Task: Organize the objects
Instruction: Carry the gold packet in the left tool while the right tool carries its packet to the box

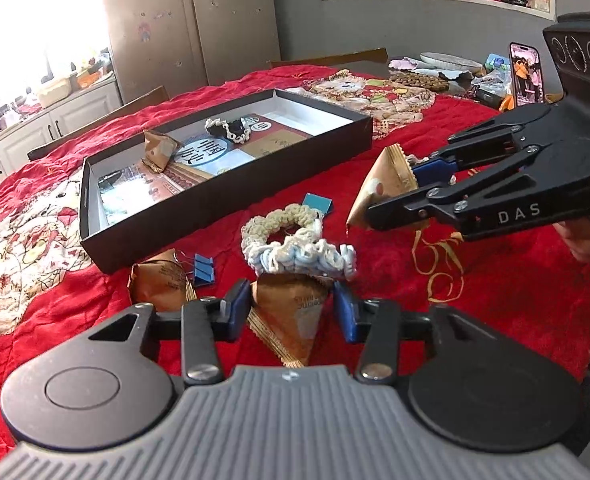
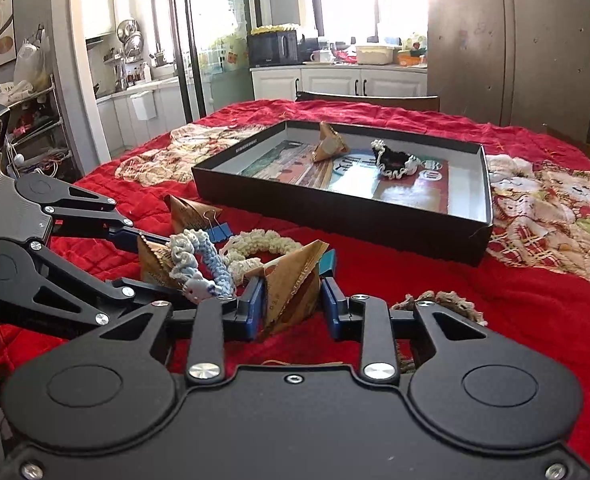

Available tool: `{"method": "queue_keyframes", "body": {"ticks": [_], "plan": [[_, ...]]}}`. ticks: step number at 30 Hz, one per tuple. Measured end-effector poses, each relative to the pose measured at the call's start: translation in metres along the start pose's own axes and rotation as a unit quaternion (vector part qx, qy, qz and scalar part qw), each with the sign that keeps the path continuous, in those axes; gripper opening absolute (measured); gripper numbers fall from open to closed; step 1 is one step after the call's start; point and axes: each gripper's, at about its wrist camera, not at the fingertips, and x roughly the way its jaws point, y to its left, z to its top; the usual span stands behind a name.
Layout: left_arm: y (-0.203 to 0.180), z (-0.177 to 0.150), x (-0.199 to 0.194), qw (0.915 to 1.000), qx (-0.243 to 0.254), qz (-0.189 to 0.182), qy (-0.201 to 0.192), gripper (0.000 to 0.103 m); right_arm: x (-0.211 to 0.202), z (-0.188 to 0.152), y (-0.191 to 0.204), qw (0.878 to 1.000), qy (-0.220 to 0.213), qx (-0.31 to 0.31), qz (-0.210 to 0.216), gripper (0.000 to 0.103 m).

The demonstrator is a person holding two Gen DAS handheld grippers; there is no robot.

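Grippers on two paper packets beside the black box.
Left wrist view: left gripper [image 1: 291,312] brackets a brown packet [image 1: 291,308]; whether its pads press, I cannot tell. Right wrist view: right gripper [image 2: 293,300] pinches another packet [image 2: 291,280] near the box [image 2: 335,208] on the red cloth [image 2: 535,320].

A phone [image 1: 527,74] stands lit beside a plate [image 1: 451,61]; a microwave [image 2: 273,48] sits on the kitchen counter [image 2: 375,67].
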Motion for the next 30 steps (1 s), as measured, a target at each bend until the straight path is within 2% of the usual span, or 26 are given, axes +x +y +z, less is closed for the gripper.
{"method": "queue_keyframes", "body": {"ticks": [16,30], "plan": [[-0.006,0.011,-0.015,0.9997,0.016,0.006,-0.016,0.046,-0.029,0.007,0.001,0.999,-0.035,-0.004,0.003,0.030],[-0.009,0.014,-0.028,0.9992,0.026,0.008,-0.029,0.046,-0.036,0.010,0.003,0.999,-0.045,-0.011,0.002,0.030]]}}
